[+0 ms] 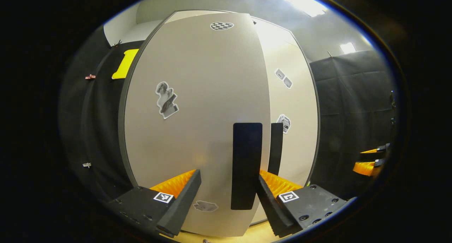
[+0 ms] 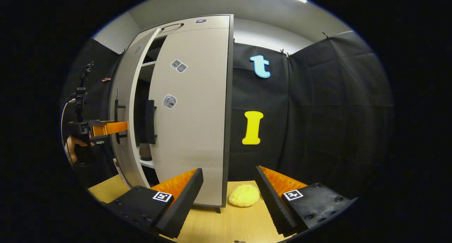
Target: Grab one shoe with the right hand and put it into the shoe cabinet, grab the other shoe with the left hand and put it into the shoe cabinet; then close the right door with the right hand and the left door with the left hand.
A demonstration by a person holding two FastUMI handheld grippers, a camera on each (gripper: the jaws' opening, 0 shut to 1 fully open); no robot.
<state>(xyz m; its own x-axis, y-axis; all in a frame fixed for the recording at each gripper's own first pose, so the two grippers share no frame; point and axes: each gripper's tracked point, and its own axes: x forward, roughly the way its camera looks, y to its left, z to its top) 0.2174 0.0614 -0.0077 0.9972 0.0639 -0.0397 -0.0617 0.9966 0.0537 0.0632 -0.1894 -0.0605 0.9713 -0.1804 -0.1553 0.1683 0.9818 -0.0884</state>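
**One door left ajar, and the left hand is on it**

One pale grey left cabinet door (image 1: 197,123) stands right ahead of the left gripper (image 1: 227,197), its tall black bar handle (image 1: 246,165) upright between the spread, empty fingers. Beyond it sits the pale grey right door (image 2: 192,112), looking shut. The right gripper (image 2: 229,200) hangs open, off to the right near a yellow knobbly lump (image 2: 244,195). Left hand is nearer; a push inward looks due. The shoes are hidden behind the doors.
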